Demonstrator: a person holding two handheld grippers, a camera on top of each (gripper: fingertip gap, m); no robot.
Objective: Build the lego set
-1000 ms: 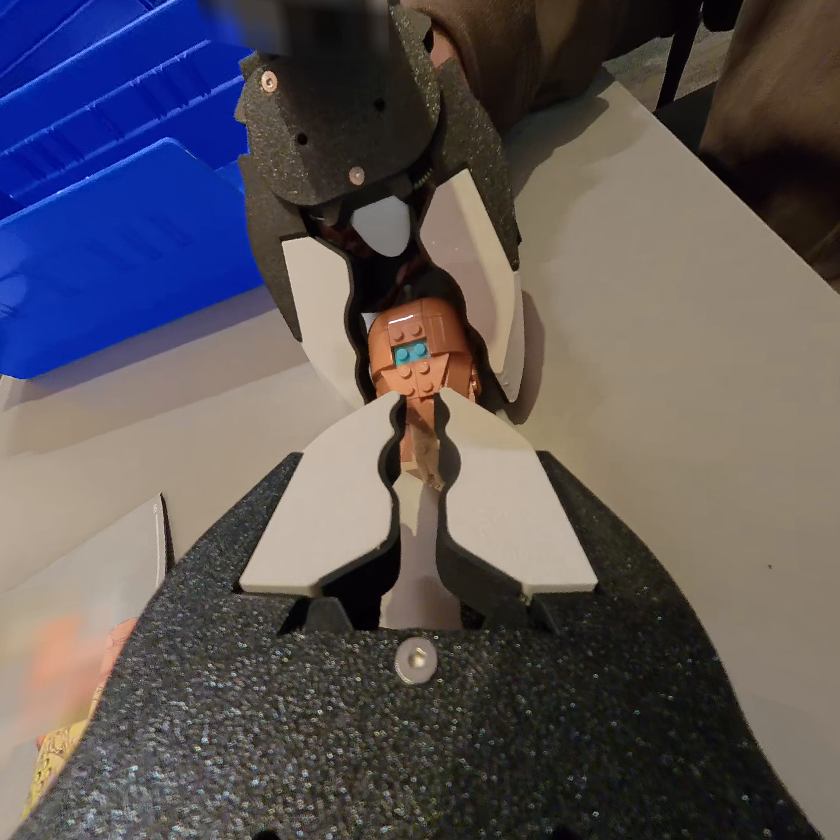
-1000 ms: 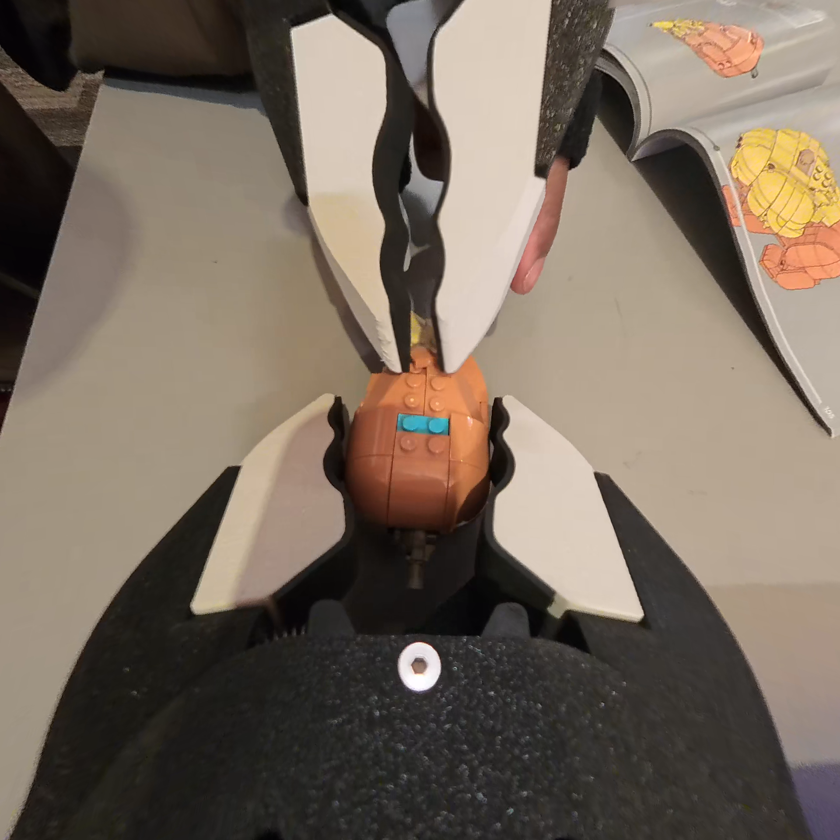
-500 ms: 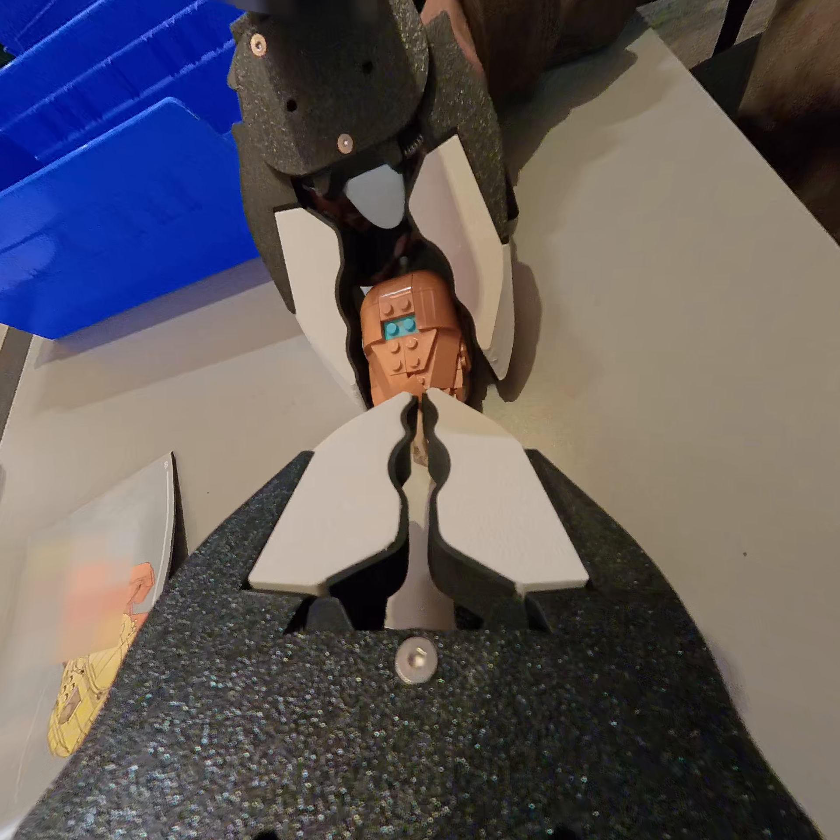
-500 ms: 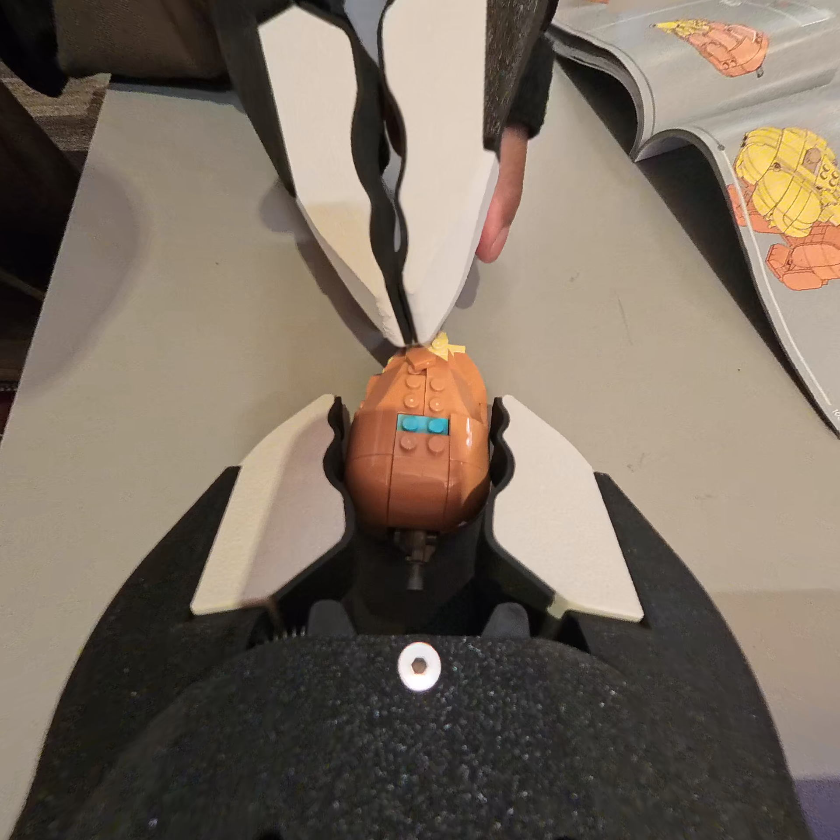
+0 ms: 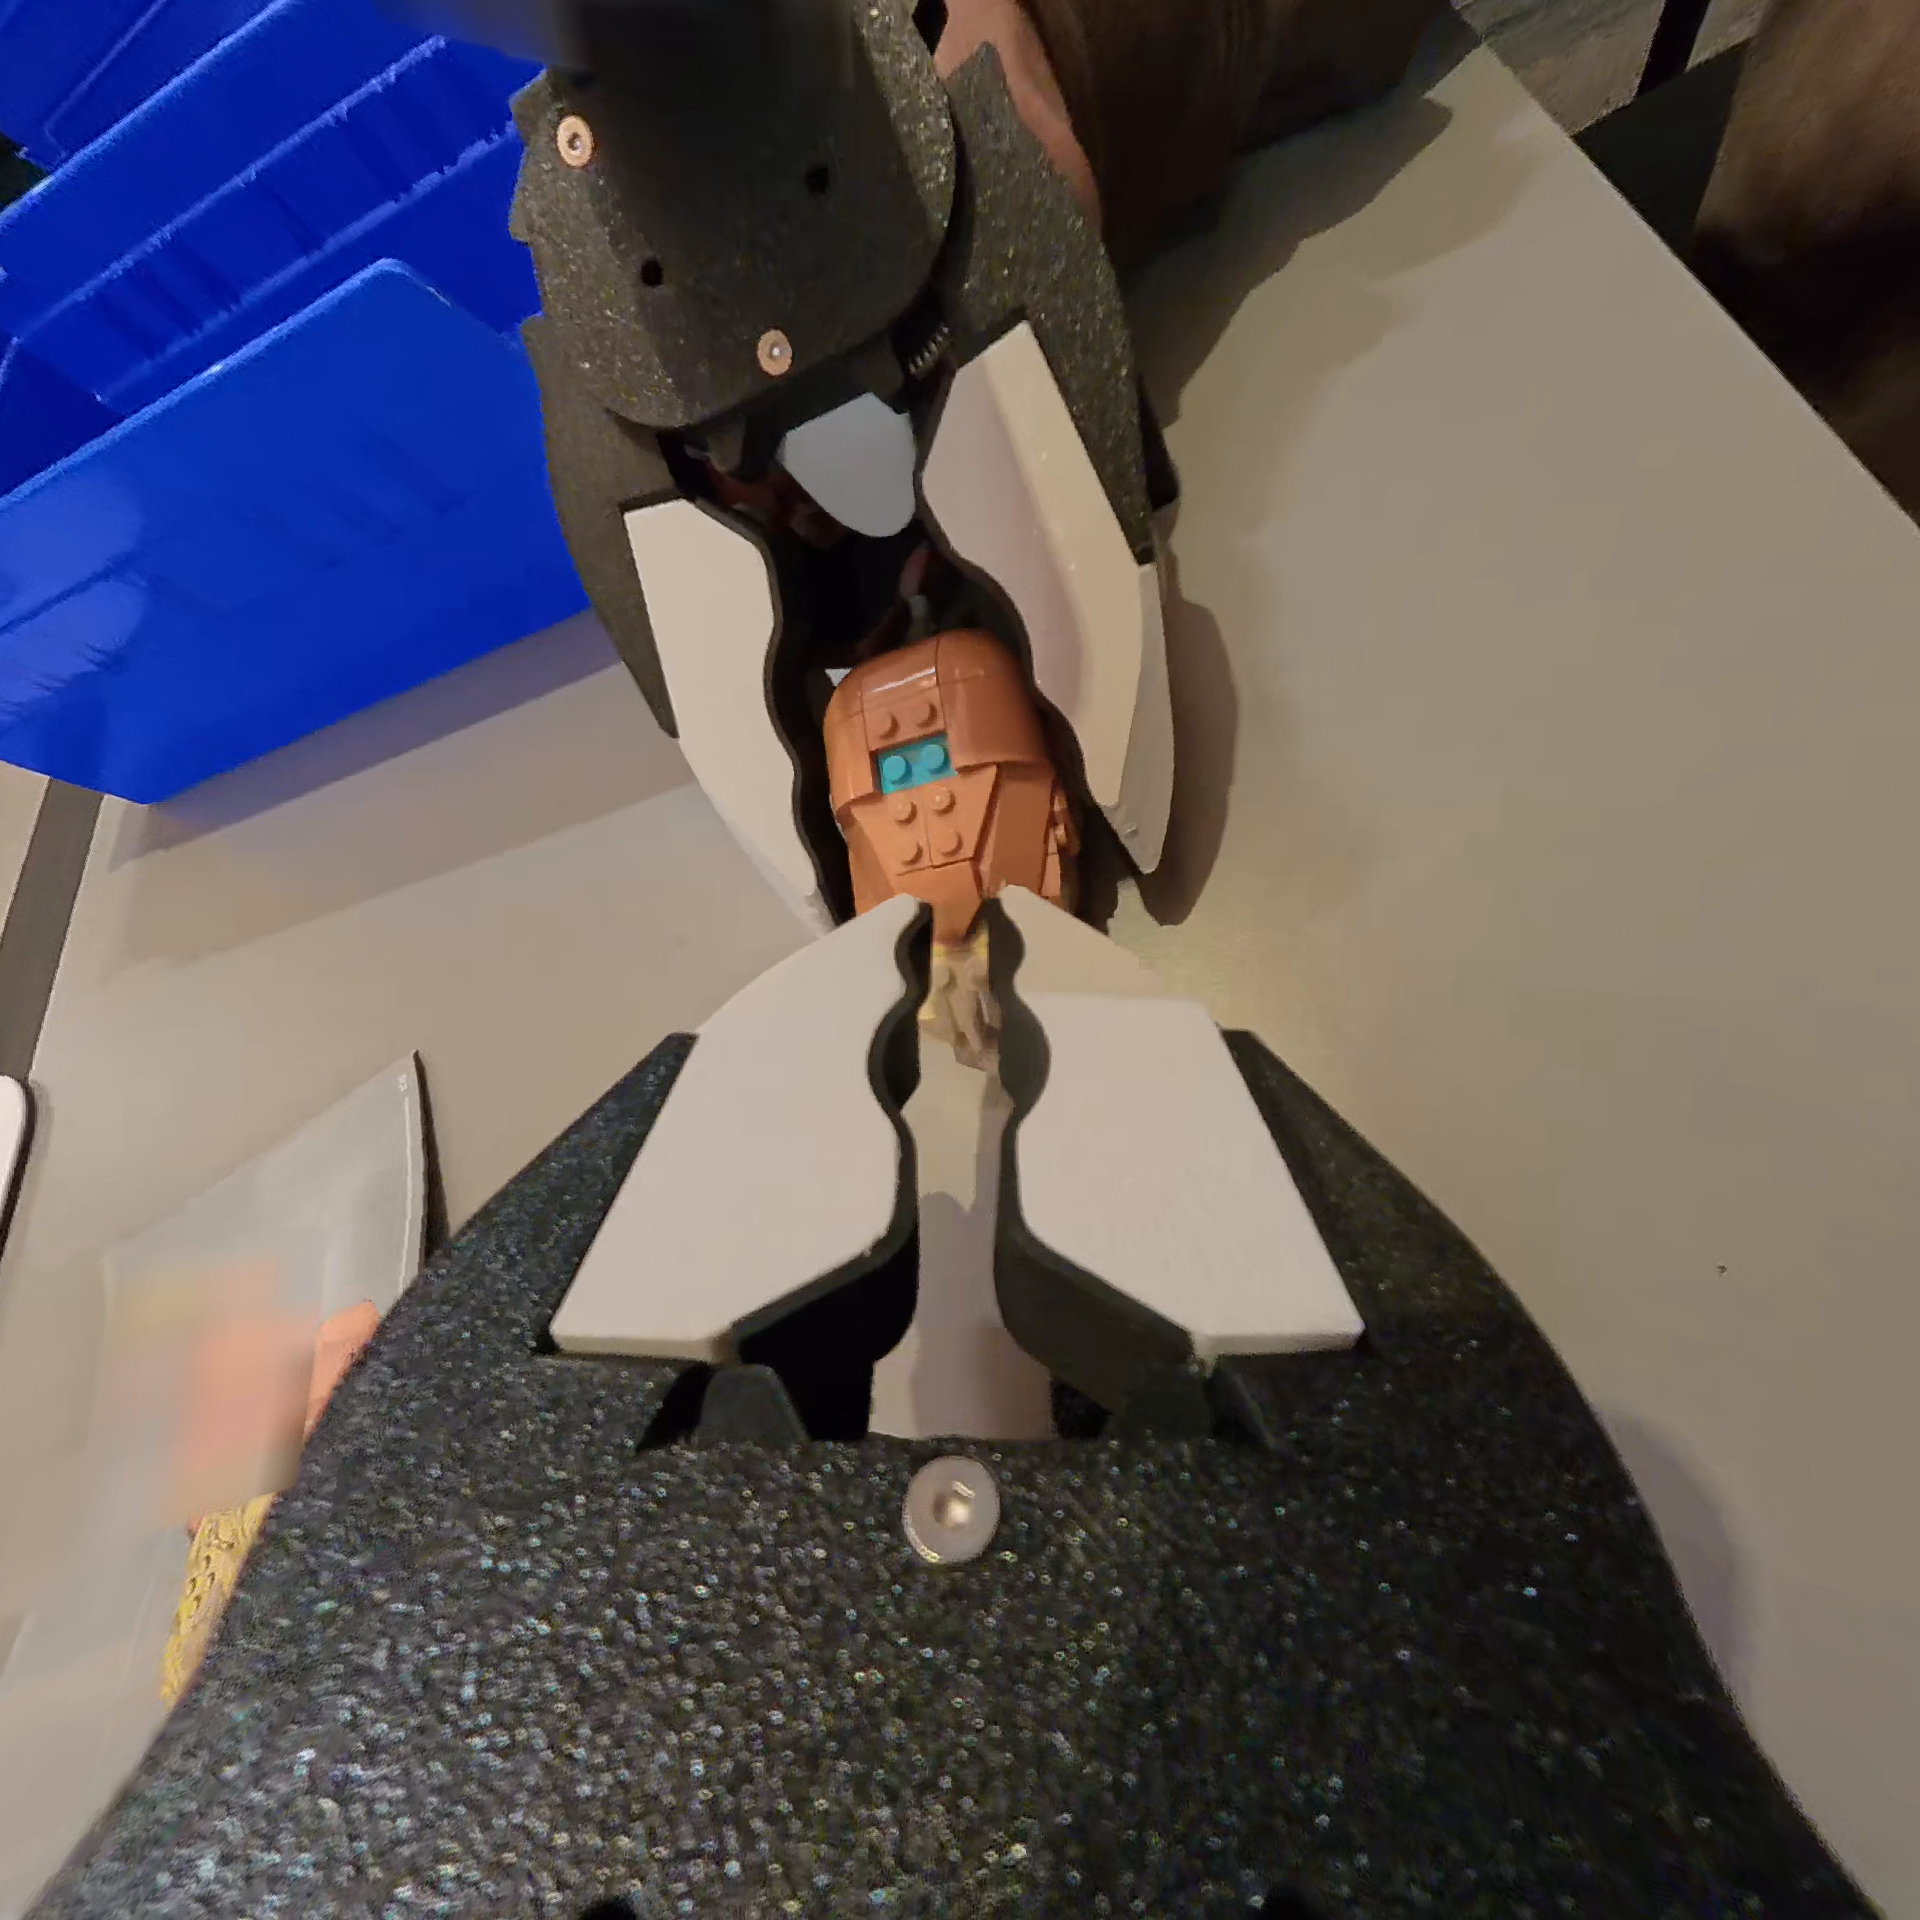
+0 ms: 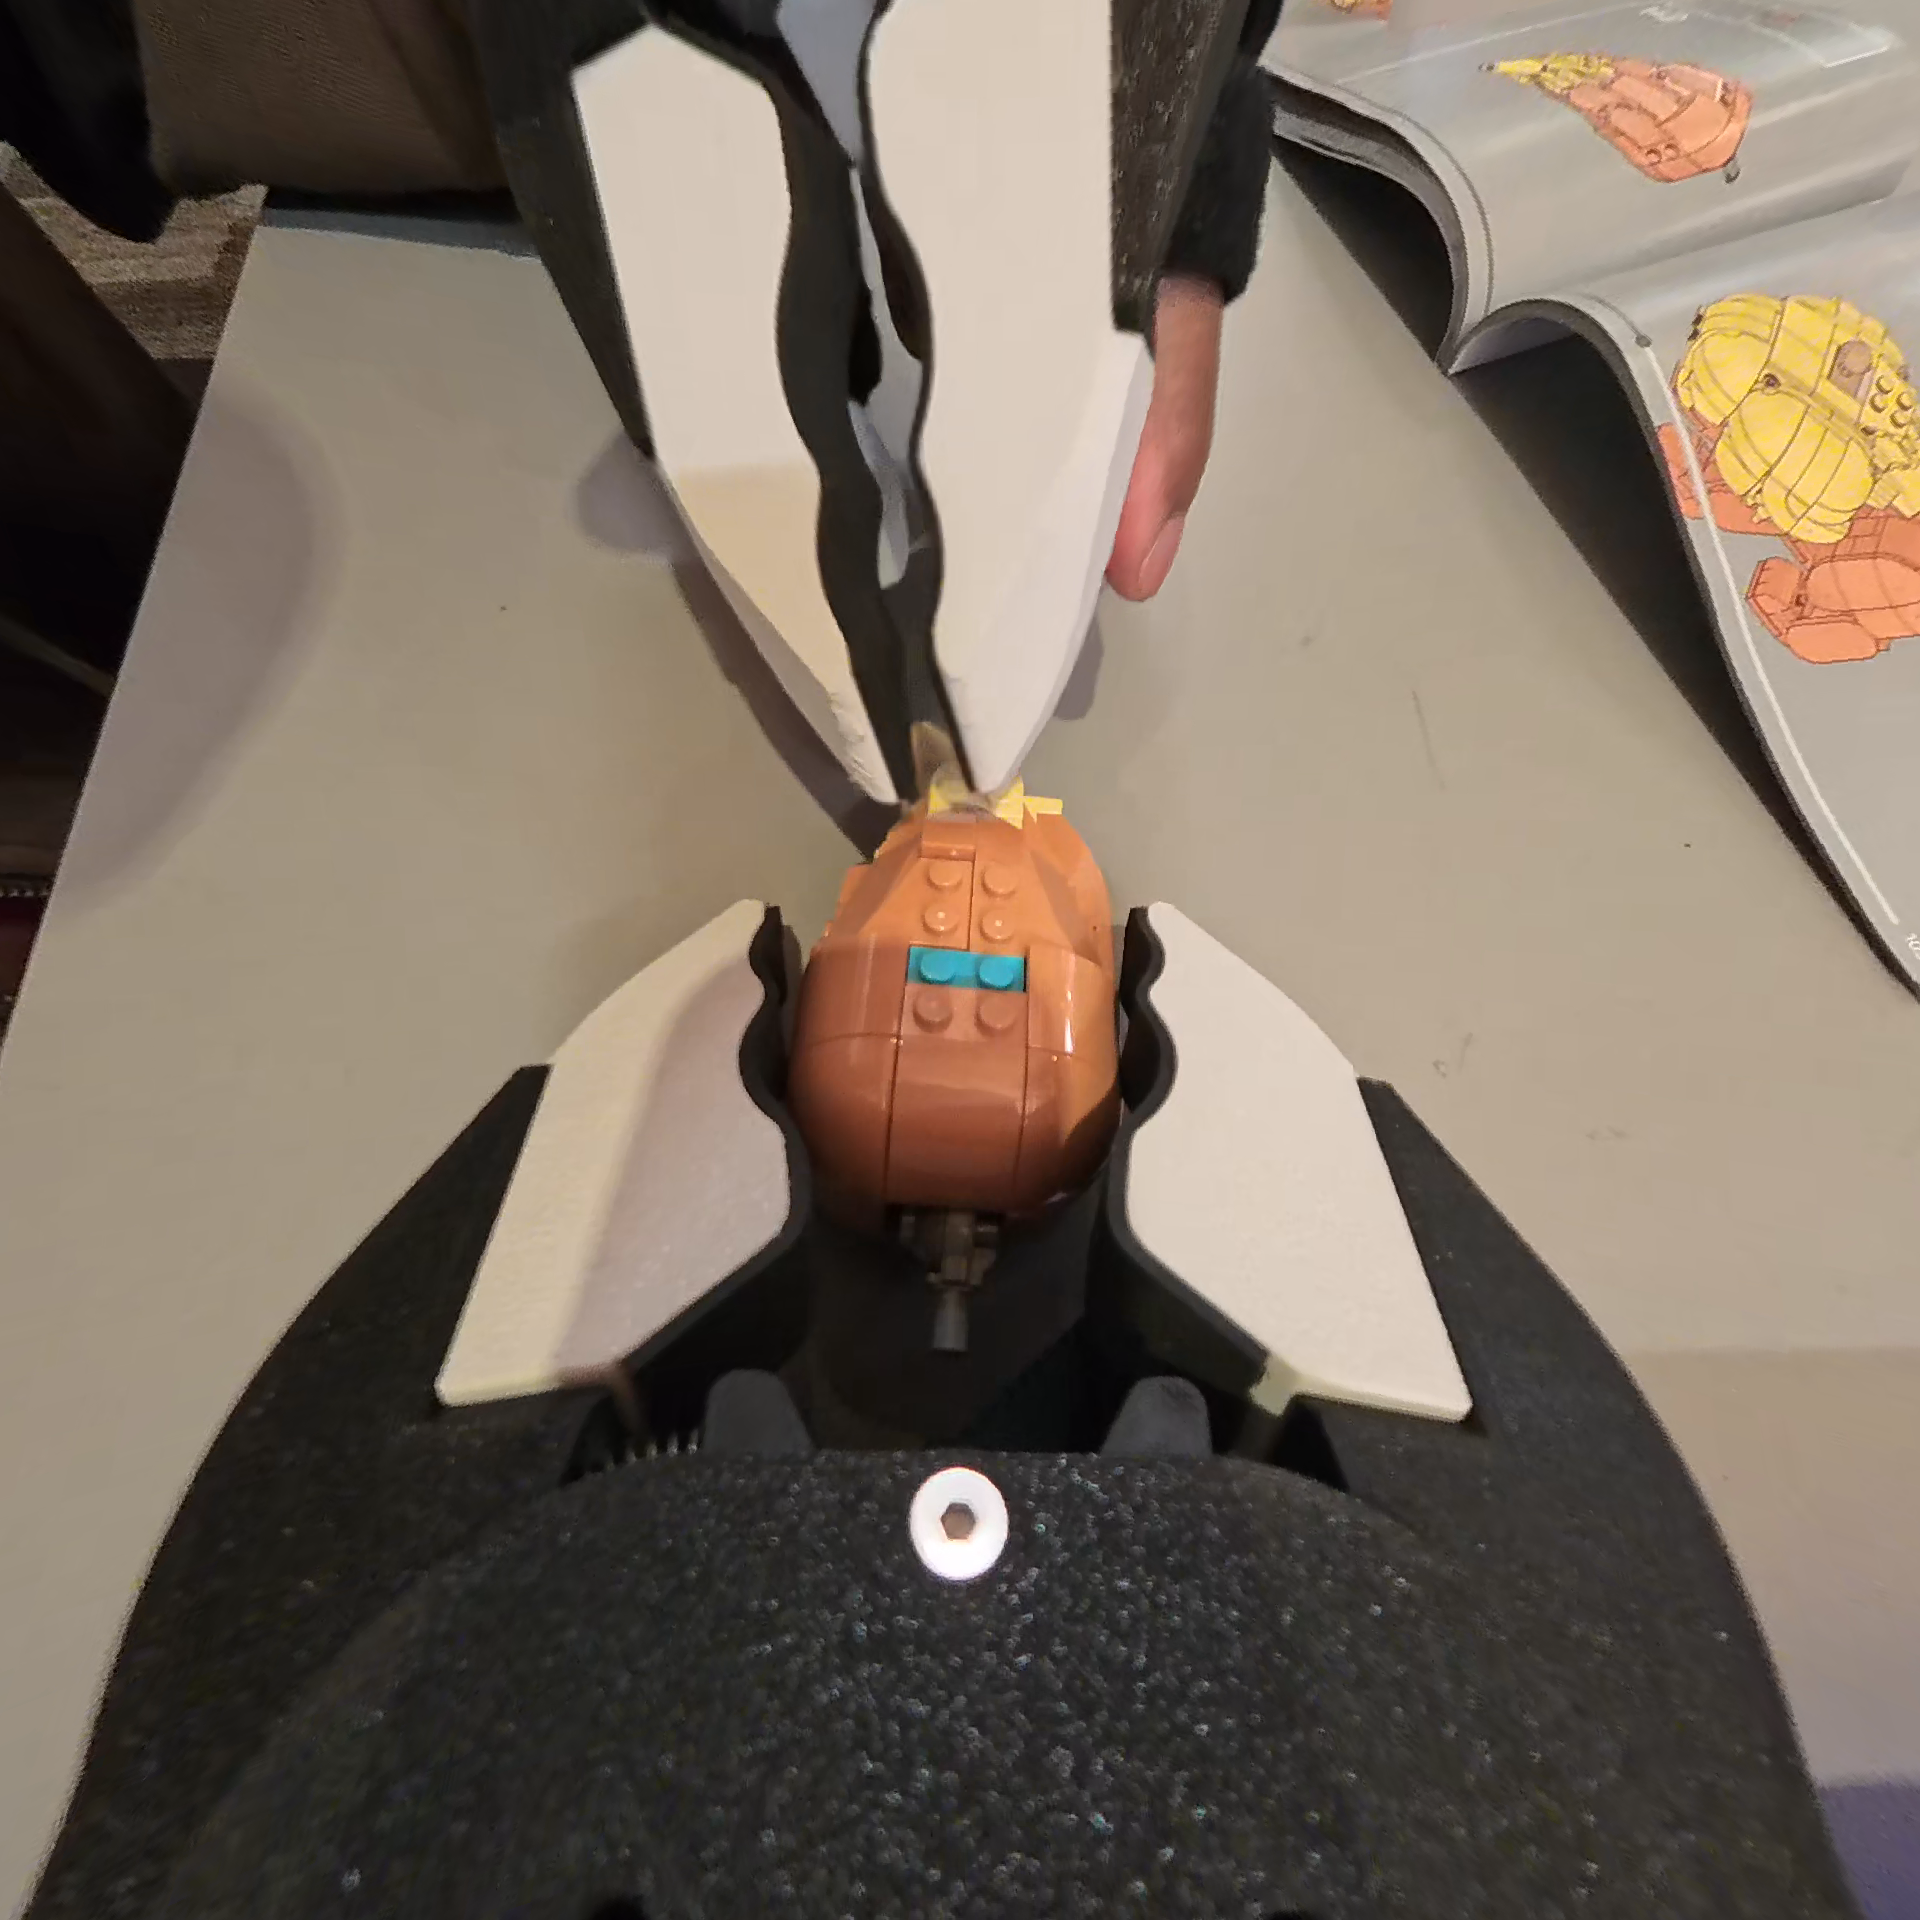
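bare table [image 6: 416,727] left; open booklet [image 6: 1662,416] right; blue bins [image 5: 260,468] behind.

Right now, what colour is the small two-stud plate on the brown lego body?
Teal plate on the brown lego body; clearest in the right wrist view.

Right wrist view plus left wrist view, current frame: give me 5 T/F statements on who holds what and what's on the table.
1. The right gripper has its jaws clamped on the sides of the brown lego body. True.
2. The left gripper is wide open with nothing between its jaws. False: its jaws are nearly closed on a small tan piece at the body's narrow end.
3. A teal two-stud piece sits on the body's top face. True.
4. The instruction booklet is closed. False: it lies open, showing pictures of the model.
5. The bins behind the right gripper in the left wrist view are red. False: they are blue.
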